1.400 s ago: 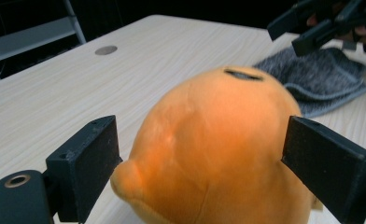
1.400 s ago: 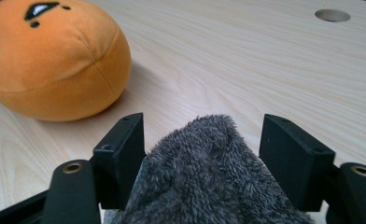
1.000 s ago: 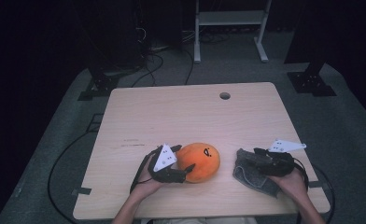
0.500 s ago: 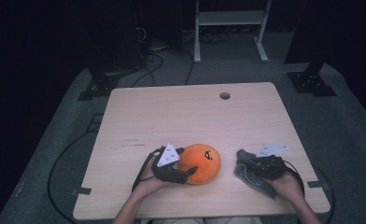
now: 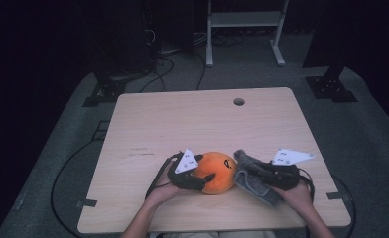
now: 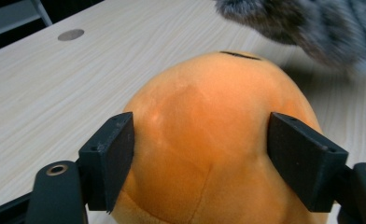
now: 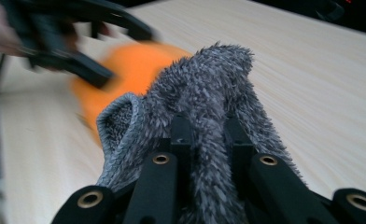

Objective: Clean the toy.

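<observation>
I see one light wooden table (image 5: 182, 124) with a single round cable hole (image 5: 239, 101) near its far edge. It stands on grey carpet, with one white metal frame (image 5: 244, 20) behind it in the dark.

Two soft things sit near the table's front edge. The larger is one round orange plush toy (image 5: 217, 171) with a small black mark on its top. It rests on the table a little right of the middle. The smaller is one grey fuzzy cloth (image 5: 252, 178), just to the right of the plush and touching or nearly touching it.

I am working two grippers, one in each hand. My left gripper (image 6: 202, 158) comes at the plush from the left. In the left gripper view its two black jaws stand one on each side of the orange body, and they have just been closing in on it. The pads lie against the plush, though I cannot tell how hard they press.

My right gripper (image 7: 208, 135) has its jaws pinched tight on a fold of the grey cloth. In the right gripper view the fuzzy pile bulges up between and around them.
</observation>
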`<state>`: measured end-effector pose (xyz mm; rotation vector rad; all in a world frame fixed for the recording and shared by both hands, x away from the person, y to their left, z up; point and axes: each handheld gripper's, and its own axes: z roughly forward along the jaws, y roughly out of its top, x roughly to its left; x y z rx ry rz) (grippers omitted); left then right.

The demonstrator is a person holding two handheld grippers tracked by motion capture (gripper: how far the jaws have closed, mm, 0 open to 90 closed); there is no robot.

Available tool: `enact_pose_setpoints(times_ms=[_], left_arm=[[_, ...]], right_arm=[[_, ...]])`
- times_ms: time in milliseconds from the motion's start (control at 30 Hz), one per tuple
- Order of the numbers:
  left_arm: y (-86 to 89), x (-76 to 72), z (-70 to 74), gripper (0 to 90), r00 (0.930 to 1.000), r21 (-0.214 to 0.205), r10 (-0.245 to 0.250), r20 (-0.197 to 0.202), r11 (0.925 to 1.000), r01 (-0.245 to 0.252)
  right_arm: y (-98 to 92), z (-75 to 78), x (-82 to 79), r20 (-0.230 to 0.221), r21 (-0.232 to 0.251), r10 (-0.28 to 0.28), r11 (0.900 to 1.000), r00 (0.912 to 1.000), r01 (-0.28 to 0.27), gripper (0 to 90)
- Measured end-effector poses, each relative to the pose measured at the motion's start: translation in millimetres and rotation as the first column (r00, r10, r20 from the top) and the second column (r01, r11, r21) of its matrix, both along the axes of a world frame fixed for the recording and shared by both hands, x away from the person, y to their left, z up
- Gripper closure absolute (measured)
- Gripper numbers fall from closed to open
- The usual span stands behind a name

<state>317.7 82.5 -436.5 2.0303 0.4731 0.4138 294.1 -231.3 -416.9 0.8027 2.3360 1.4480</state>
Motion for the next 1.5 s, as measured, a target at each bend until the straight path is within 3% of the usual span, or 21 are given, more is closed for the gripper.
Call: enact_pose_setpoints(times_ms=[100,167,233,367,467,533,633,733,800,867,967,1100,1233,1367,1433,1500], left_arm=[[-4.8,-1.8,0.7,26.1,0.9998,0.02,-0.008,0.018,0.9998,0.008],[-4.9,-2.5,-0.2,27.2,0.9997,0.036,0.001,0.023,0.9994,-0.001],[-3.7,-2.0,-1.5,28.0,0.9999,0.023,-0.001,0.016,0.9997,0.0],[-3.6,-1.7,-0.7,28.9,0.9997,0.037,-0.018,0.018,0.9992,0.017],[-0.7,-3.7,-0.7,28.7,0.9995,0.039,-0.017,0.027,0.9991,0.016],[1.4,-3.4,-0.5,28.6,0.9995,0.037,-0.011,0.029,0.9993,0.01],[6.1,0.6,-1.8,28.7,1.0,0.022,0.001,0.003,0.9998,-0.001],[10.0,3.7,-3.1,28.7,0.9995,0.011,0.021,-0.022,0.9997,-0.02],[11.2,5.9,-4.9,28.7,0.9987,-0.009,0.034,-0.039,0.9994,-0.035],[10.7,7.7,-5.6,28.7,0.9979,-0.015,0.048,-0.043,0.9987,-0.048],[6.4,11.9,-7.7,28.8,0.9948,-0.039,0.083,-0.059,0.9956,-0.085],[11.3,13.7,-7.3,29.1,0.9923,-0.033,0.088,-0.086,0.9953,-0.092],[15.0,14.5,-9.3,29.3,0.9918,-0.05,0.084,-0.096,0.9947,-0.089],[15.7,14.4,-9.4,29.2,0.9922,-0.046,0.08,-0.096,0.9953,-0.085],[14.5,11.8,-9.8,28.8,0.9923,-0.041,0.088,-0.088,0.9949,-0.092],[12.1,8.9,-10.0,28.9,0.9951,-0.025,0.076,-0.063,0.9967,-0.077]], right_arm=[[30.2,-0.9,-1.2,0.027,-0.053,0.073,0.9961,0.997,-0.071,76.2],[44.1,-6.5,2.4,0.026,-0.093,0.075,0.9931,0.9969,-0.072,67.1],[51.3,-9.1,3.8,0.041,-0.106,0.074,0.992,0.9964,-0.07,56.9],[60.4,-10.9,4.4,0.084,-0.111,0.054,0.9928,0.995,-0.044,55.2],[56.2,-14.9,5.1,0.103,-0.109,0.051,0.9932,0.9933,-0.04,72.6],[49.1,-16.8,7.5,0.079,-0.084,0.046,0.9957,0.9958,-0.039,75.2],[39.5,-20.5,8.2,0.086,-0.103,0.005,0.9946,0.9963,0.004,75.7],[25.2,-29.3,10.6,0.045,-0.143,-0.052,0.988,0.9977,0.058,75.8],[19.8,-31.2,8.5,0.043,-0.155,-0.064,0.9855,0.997,0.07,75.8],[21.8,-24.6,2.0,0.069,-0.097,-0.03,0.9946,0.9972,0.036,75.8],[43.6,-12.1,-10.3,0.124,-0.056,0.066,0.9967,0.9901,-0.059,75.9],[66.6,-13.3,-9.8,0.143,-0.119,0.098,0.9896,0.9848,-0.081,76.3],[48.4,-22.8,4.0,0.09,-0.079,0.03,0.9966,0.9955,-0.023,76.9],[30.9,-29.6,11.5,0.047,-0.111,-0.055,0.992,0.9974,0.06,76.8],[27.1,-28.9,12.2,0.038,-0.09,-0.059,0.994,0.9975,0.062,76.8],[32.0,-21.5,8.3,0.066,-0.052,-0.022,0.9983,0.9976,0.026,76.8]])
